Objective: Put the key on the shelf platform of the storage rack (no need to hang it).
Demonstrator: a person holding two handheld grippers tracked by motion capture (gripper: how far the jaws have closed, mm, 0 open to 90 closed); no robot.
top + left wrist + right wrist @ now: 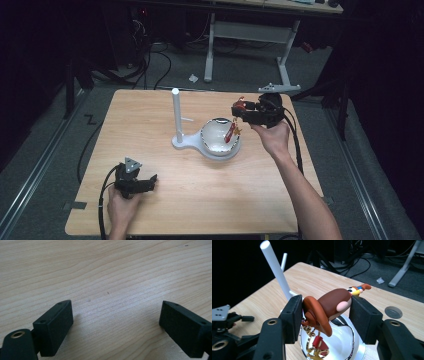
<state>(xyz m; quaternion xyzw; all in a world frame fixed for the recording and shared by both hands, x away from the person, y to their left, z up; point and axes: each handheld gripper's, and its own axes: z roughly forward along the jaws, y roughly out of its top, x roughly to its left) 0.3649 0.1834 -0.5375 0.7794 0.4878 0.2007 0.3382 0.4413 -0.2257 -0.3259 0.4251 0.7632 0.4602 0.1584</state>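
Note:
My right gripper [325, 311] is shut on a brown figure keychain [329, 308], held above a shiny white bowl [352, 347]. A gold chain with a red tag [315, 343] hangs from the figure down into the bowl. In the high view the right gripper [243, 111] is over the bowl's [214, 141] right rim, and the dangling red tag [231, 132] shows there. A white upright post [176, 114] rises from a white base next to the bowl. My left gripper [150, 181] rests low at the table's front left, open, with bare wood between its jaws [116, 322].
The wooden table [150, 130] has open wood left of the post and along the front. A round grommet [393, 312] sits in the tabletop. Beyond the far edge are dark floor, cables [160, 65] and a white desk frame [247, 35].

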